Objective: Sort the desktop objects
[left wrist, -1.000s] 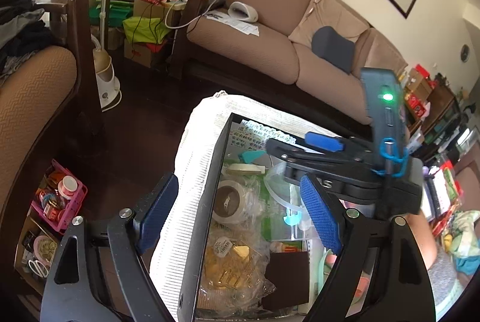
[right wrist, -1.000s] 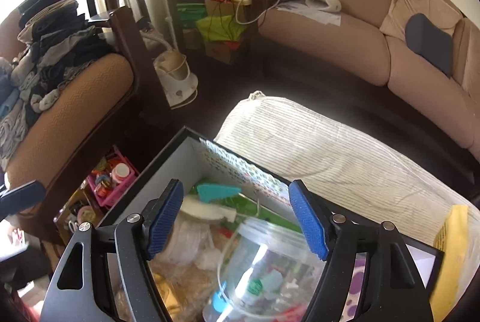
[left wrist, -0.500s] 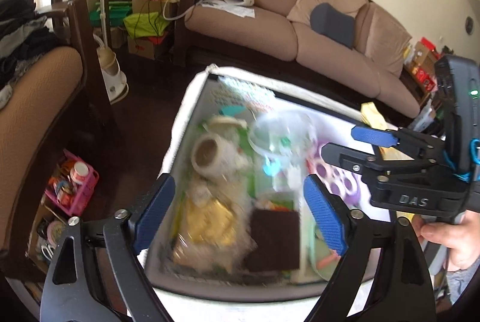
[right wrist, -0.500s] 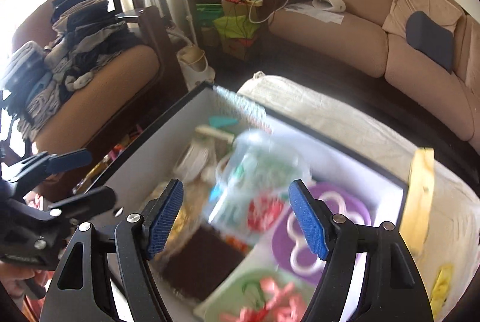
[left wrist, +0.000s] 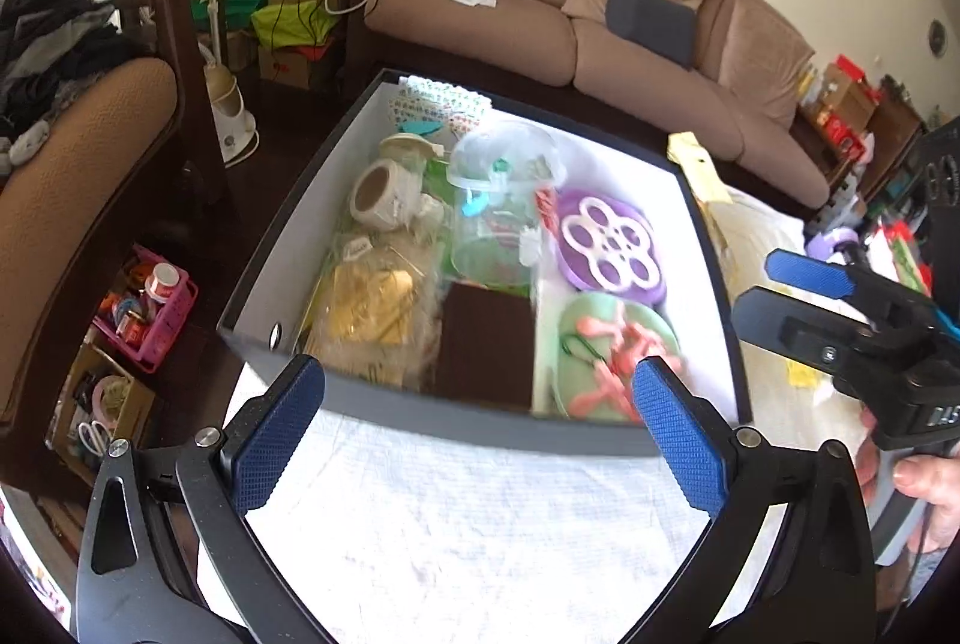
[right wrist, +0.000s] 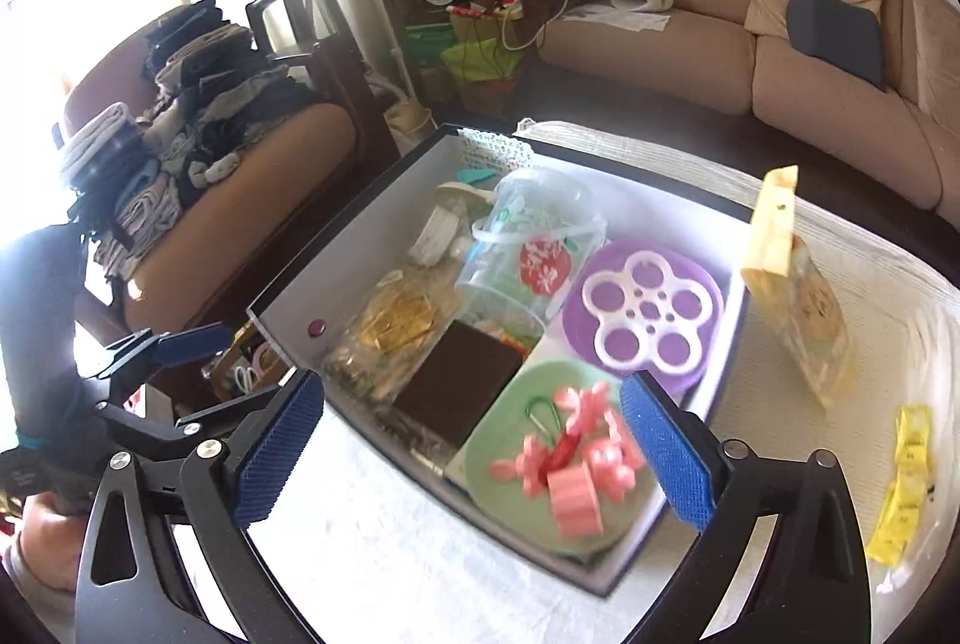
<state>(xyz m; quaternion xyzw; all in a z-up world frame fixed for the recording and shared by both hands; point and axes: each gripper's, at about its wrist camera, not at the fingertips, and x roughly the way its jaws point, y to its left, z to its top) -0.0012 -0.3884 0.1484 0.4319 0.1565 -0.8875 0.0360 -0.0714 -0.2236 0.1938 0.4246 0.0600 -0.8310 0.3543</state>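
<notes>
A: Currently, what is the state of both tools?

B: The left gripper and the right gripper each have jaws opening wide, with nothing between them. Both hang above the white cloth, short of the box.

A: Where are the 2 items left outside?

B: The yellow packet stands just beside the box's right wall, its long axis running away from the camera. The yellow tape lies nearer, to the right. The right gripper is probably the closer one.
</notes>
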